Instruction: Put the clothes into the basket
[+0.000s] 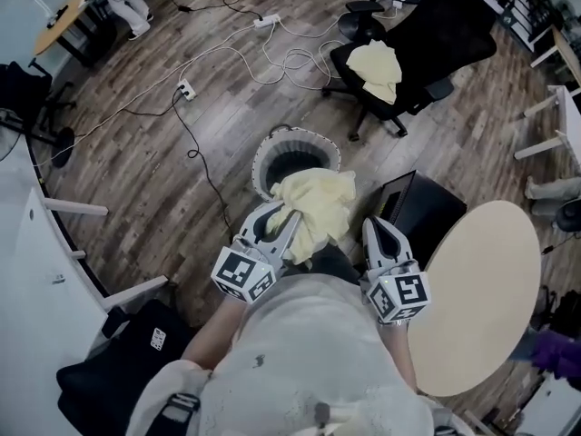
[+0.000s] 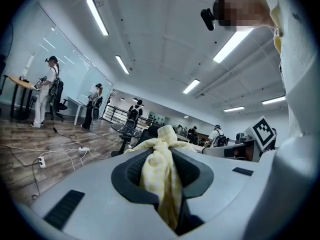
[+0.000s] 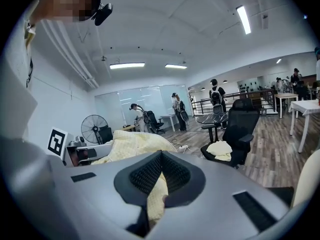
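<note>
In the head view, the left gripper (image 1: 278, 214) and the right gripper (image 1: 372, 227) carry a pale yellow garment (image 1: 318, 209) bunched between them. It hangs just above the near side of the white basket (image 1: 272, 145). What shows of the basket's inside looks dark and bare, though the garment hides its near part. A second yellow garment (image 1: 375, 66) lies on the seat of the black office chair (image 1: 445, 34), well apart from the basket. The step would likely go best if both grippers bring the bundle over the middle of the opening, lower it past the rim, and let go together, so no fold drapes outside.

In the left gripper view, the jaws stand nearly together, pinching a twisted fold of the cloth. The fold runs between the pads and pokes out beyond the tips.

In the right gripper view, the jaws are closed on an edge of the same garment, and the rest of it is heaped to their left.
</note>
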The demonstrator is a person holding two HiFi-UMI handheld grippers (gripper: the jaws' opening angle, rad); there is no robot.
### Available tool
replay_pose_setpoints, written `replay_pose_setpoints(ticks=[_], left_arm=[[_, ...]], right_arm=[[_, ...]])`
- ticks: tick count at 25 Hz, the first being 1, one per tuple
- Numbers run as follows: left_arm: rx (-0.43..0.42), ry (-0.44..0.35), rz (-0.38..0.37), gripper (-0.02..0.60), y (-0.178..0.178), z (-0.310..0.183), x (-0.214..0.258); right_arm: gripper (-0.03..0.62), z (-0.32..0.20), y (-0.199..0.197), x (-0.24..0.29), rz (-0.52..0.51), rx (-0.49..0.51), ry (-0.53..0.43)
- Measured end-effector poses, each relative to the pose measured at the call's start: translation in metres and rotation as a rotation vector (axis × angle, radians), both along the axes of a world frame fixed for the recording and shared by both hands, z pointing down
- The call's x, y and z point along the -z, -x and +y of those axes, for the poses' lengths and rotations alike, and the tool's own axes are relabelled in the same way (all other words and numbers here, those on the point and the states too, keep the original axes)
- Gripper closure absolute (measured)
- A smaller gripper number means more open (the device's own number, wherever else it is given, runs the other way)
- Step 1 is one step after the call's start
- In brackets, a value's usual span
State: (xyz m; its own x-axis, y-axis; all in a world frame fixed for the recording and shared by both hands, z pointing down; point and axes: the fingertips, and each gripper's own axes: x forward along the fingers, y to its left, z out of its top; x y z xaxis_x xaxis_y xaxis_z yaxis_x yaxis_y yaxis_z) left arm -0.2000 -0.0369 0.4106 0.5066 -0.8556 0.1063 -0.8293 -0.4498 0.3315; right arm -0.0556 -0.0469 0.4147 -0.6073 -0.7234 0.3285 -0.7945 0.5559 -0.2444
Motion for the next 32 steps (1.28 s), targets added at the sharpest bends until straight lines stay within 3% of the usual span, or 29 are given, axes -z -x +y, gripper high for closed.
replay_pose_setpoints(ticks=[17,32], left_arm=[[0.175,0.04,-0.046,0.489,0.02,-0.079,-0.013],[0.321,0.08,-0.096,0.489,-0.007,-0.141,-0.028]], right_arm=[[0.586,-0.108,0.026,-0.002,-0.026,0.17,0.014],[0.586,-0.187,-0.011,-0.013,-0.057,0.279,0.023]])
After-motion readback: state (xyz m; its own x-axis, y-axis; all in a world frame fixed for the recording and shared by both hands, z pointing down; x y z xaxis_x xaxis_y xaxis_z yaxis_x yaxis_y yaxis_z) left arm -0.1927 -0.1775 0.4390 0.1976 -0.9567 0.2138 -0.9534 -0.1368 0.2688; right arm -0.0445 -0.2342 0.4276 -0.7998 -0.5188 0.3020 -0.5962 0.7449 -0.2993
